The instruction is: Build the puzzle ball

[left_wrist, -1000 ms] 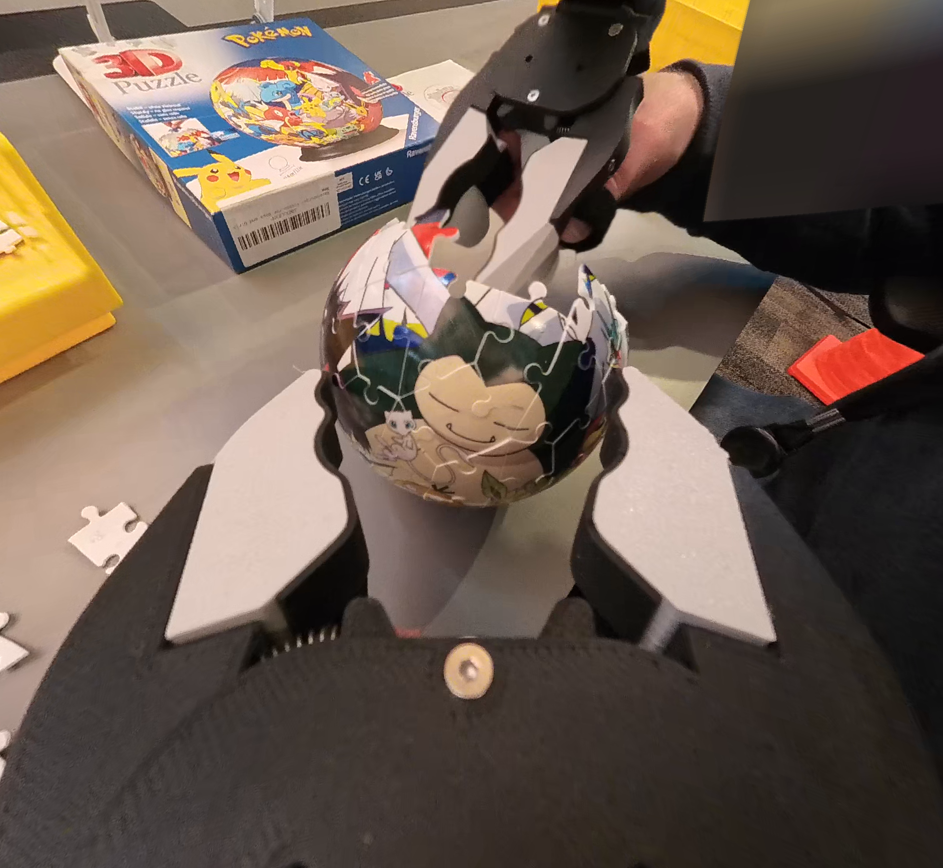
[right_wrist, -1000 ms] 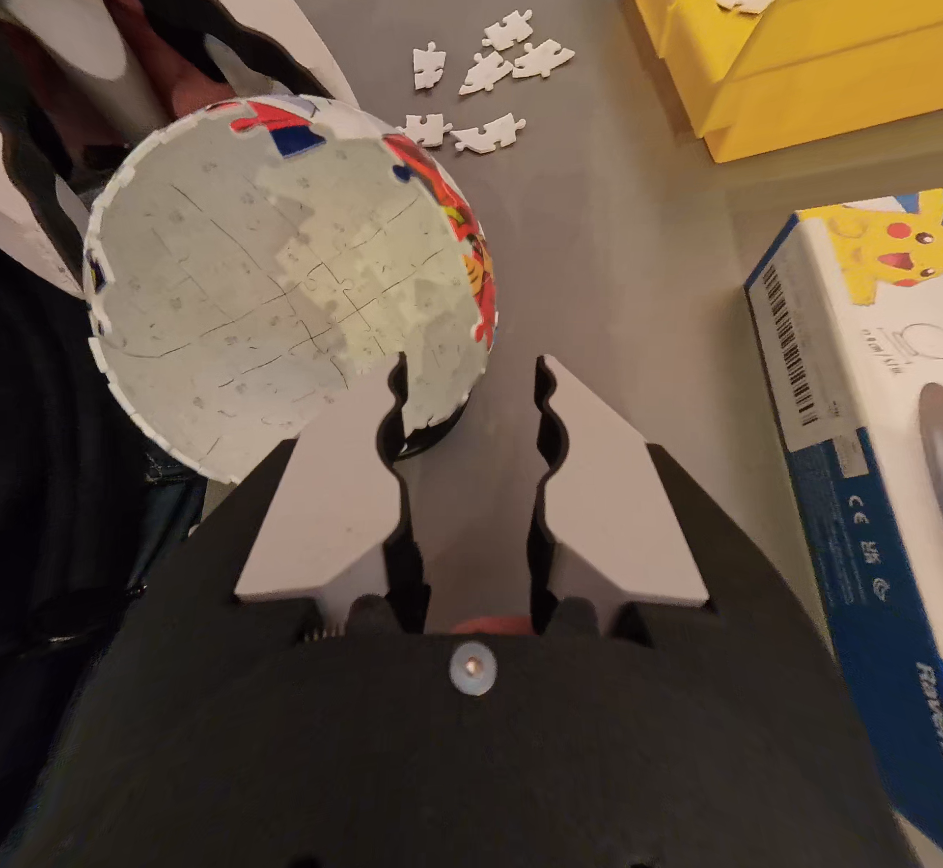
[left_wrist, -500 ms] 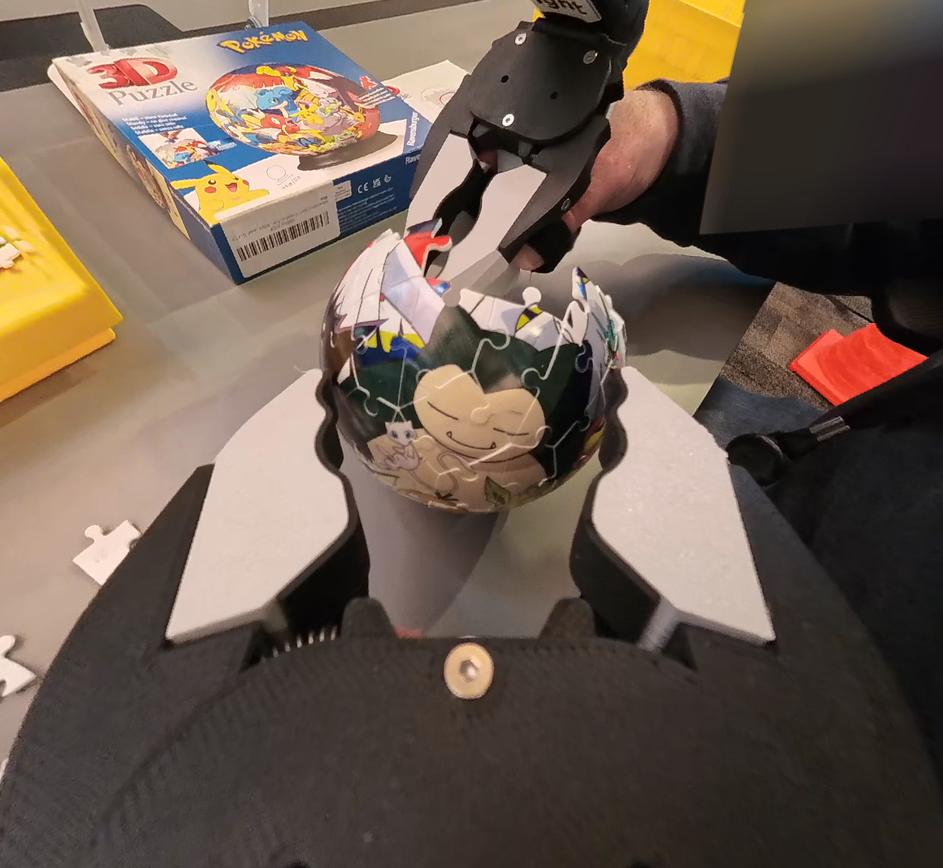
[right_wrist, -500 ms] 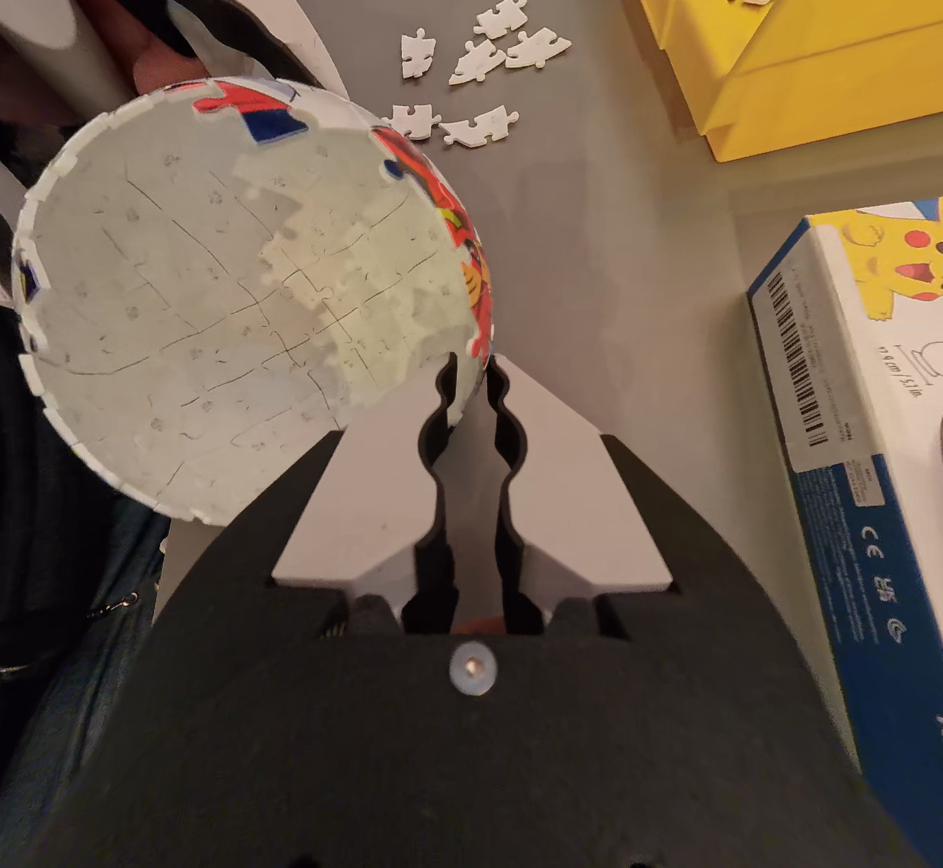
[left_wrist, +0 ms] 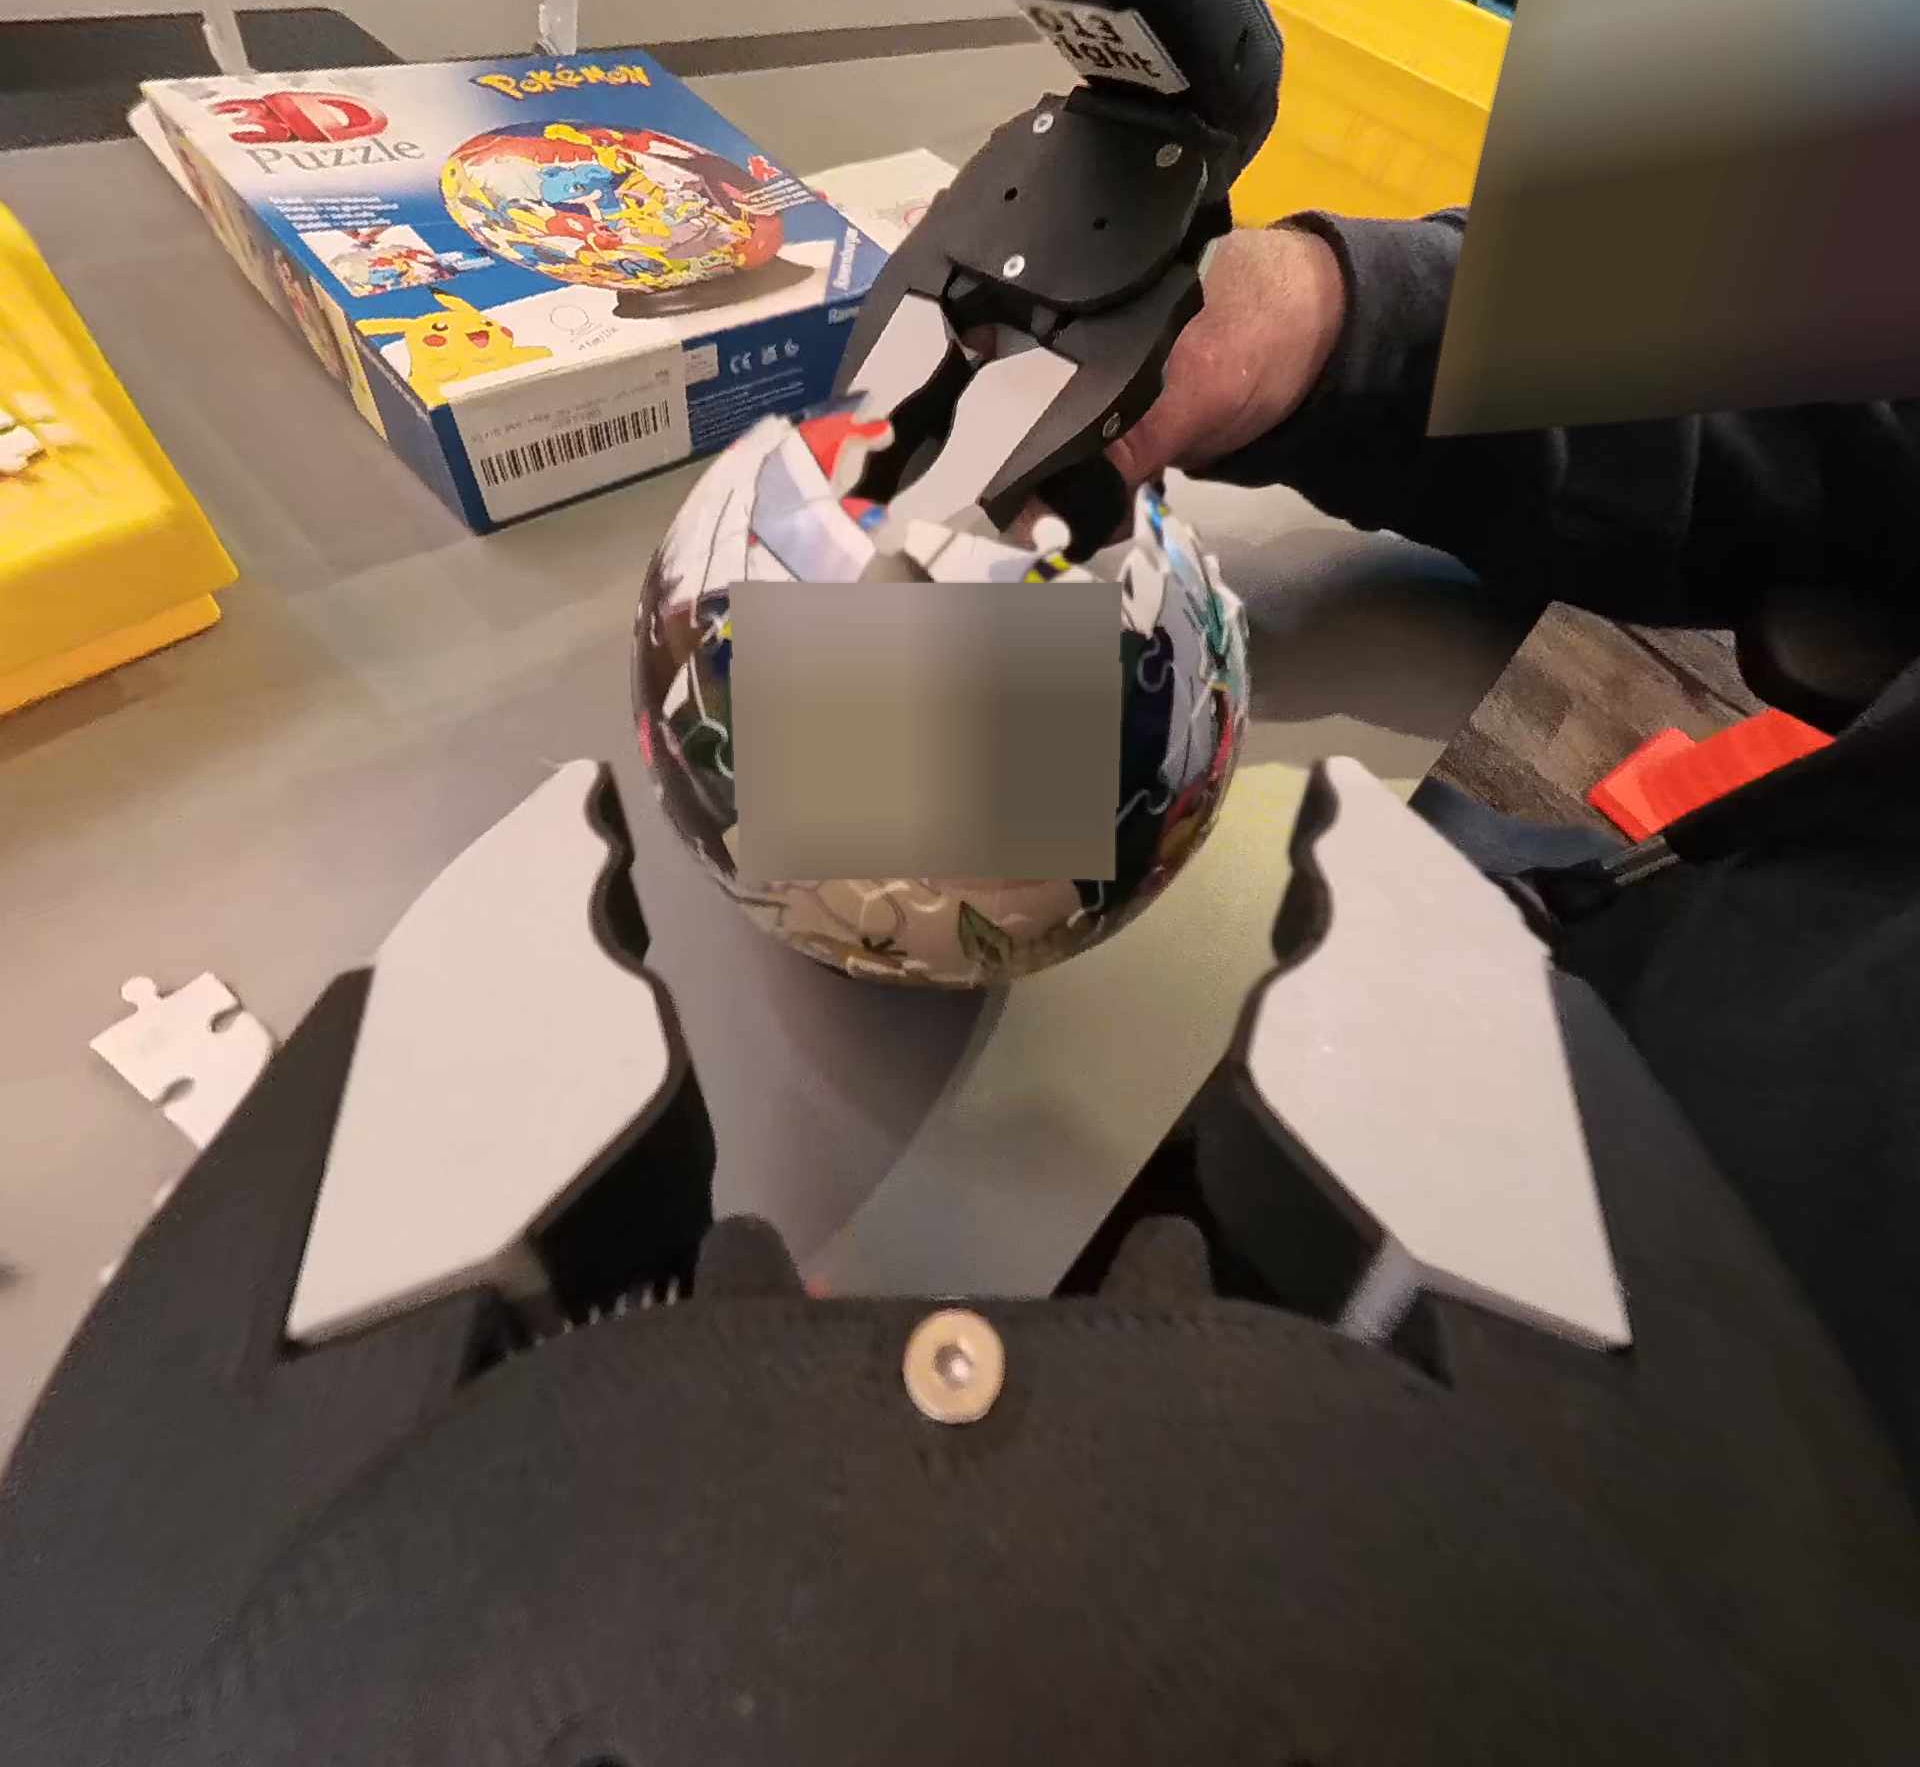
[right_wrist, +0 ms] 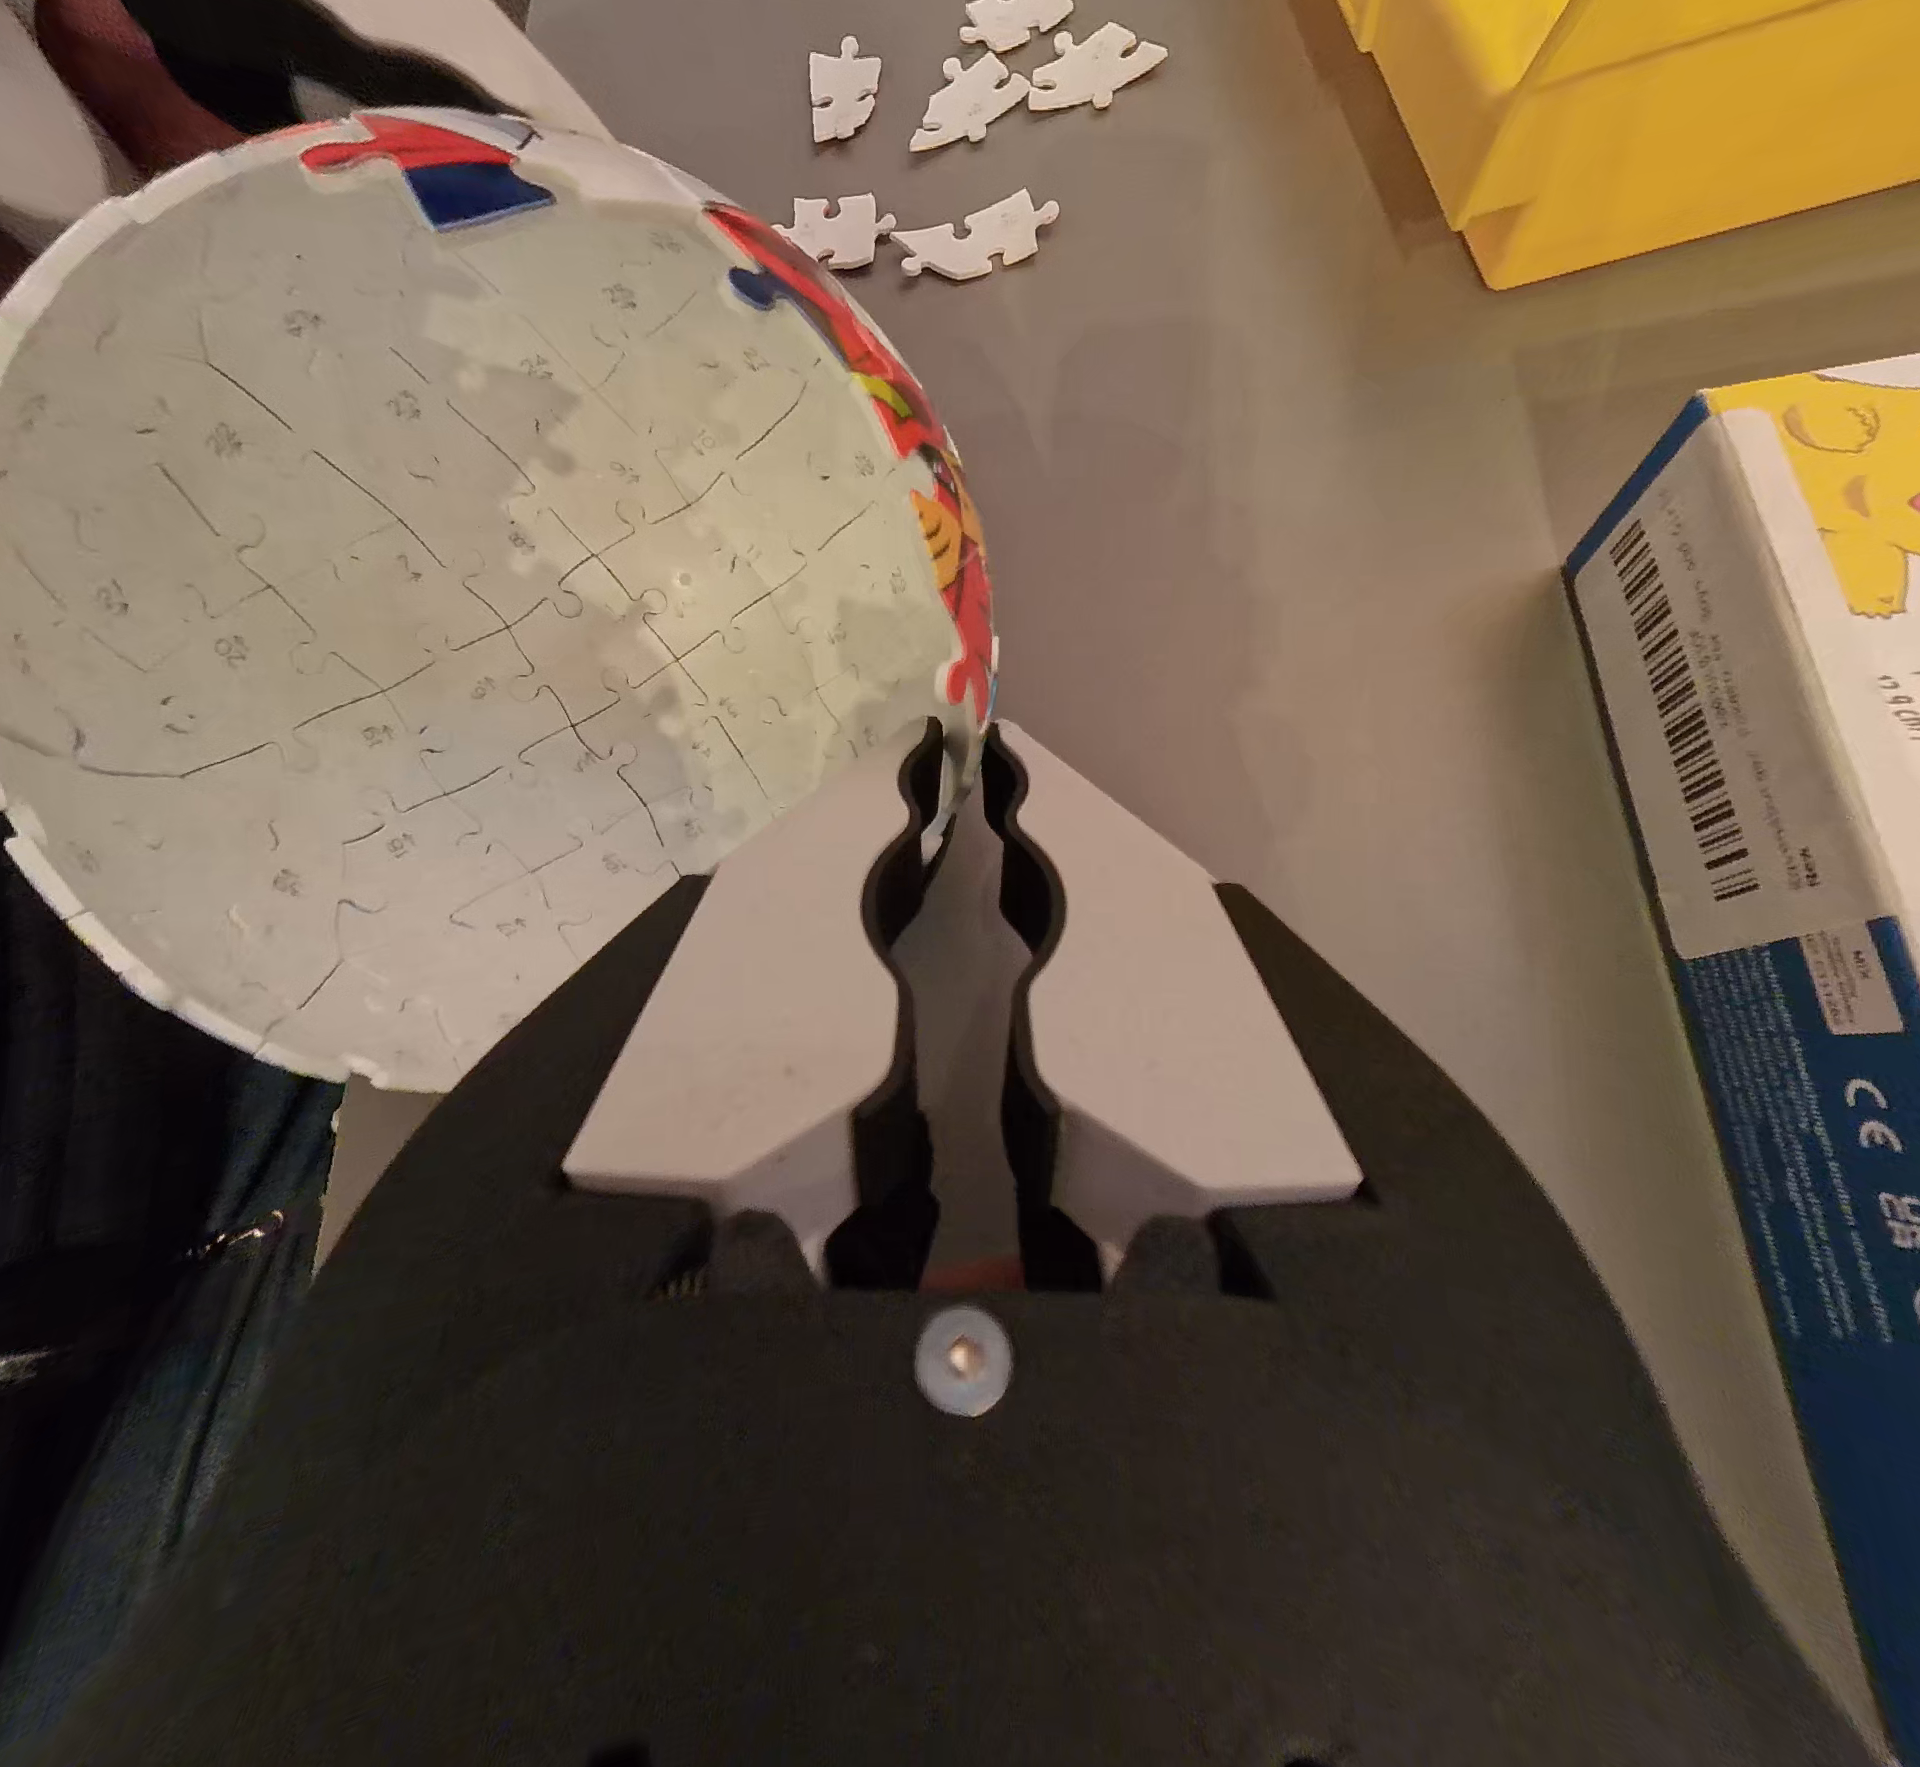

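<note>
- Desk (left_wrist: 312, 678): grey surface carrying everything below; you sit at its near edge.
- Puzzle box (left_wrist: 499, 263): blue and white, lying flat on the desk beyond the ball; its barcoded end also shows at the right edge of the right wrist view.
- Yellow bins (right_wrist: 1621, 76): stacked at the far corner in the right wrist view, with white pieces lying in the top one.
- Puzzle ball (left_wrist: 935, 928): part-built open shell standing on the desk, open rim upward, pale inner face visible from above in the right wrist view.
- Left gripper (left_wrist: 956, 834): you hold it low and level, pointing at the ball from the near side. Jaws are spread wide, one fingertip either side of the ball's lower half, both apart from it; it grips nothing.
- Right gripper (right_wrist: 961, 761): your hand (left_wrist: 1247, 367) brings it down steeply from above and behind the ball. Jaws are nearly closed, pinching the rim of the shell between the tips.
- Loose pieces (right_wrist: 977, 96): five white-backed pieces clustered on the desk beyond the ball; one more lies beside the left gripper.
</note>
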### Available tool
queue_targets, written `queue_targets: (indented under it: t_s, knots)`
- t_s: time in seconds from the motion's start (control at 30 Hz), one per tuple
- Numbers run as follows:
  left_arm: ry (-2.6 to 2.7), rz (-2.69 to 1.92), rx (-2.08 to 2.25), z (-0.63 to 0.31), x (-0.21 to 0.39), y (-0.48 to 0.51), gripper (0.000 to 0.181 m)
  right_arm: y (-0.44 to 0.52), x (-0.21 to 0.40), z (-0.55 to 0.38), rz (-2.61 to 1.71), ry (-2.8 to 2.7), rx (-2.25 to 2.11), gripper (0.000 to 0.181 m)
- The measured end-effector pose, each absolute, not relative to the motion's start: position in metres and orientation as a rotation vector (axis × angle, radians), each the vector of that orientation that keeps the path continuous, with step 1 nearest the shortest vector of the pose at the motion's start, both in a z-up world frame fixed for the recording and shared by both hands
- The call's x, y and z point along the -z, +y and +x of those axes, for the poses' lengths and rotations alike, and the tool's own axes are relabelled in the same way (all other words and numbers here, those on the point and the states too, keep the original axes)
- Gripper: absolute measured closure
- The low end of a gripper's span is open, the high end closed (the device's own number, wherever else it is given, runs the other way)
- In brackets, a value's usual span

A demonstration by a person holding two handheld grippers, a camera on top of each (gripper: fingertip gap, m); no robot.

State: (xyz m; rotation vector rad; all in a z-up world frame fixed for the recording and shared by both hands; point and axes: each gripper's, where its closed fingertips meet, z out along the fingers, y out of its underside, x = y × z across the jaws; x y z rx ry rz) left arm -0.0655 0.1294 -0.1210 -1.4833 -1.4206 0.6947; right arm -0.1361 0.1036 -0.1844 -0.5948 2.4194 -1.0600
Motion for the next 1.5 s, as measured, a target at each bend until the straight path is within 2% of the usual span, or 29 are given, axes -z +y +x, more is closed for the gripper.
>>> queue_targets:
  t_s: [0.1, 0.4, 0.6, 1.5]
  knots:
    - [-1.456, -1.546, -0.739, -0.060, 0.139, 0.135, 0.046, 0.104, 0.185, -0.136, -0.585, 2.412, 1.055, 0.177]
    - [-1.438, -1.596, -0.792, -0.077, 0.162, 0.145, 0.039, 0.105, 0.187, -0.135, -0.564, 2.413, 1.041, 0.176]
    - [-1.465, -1.547, -0.828, -0.081, 0.162, 0.136, 0.053, 0.105, 0.188, -0.133, -0.559, 2.406, 1.042, 0.176]
    - [-1.457, -1.526, -0.844, -0.075, 0.150, 0.133, 0.056, 0.112, 0.186, -0.122, -0.565, 2.373, 1.035, 0.164]
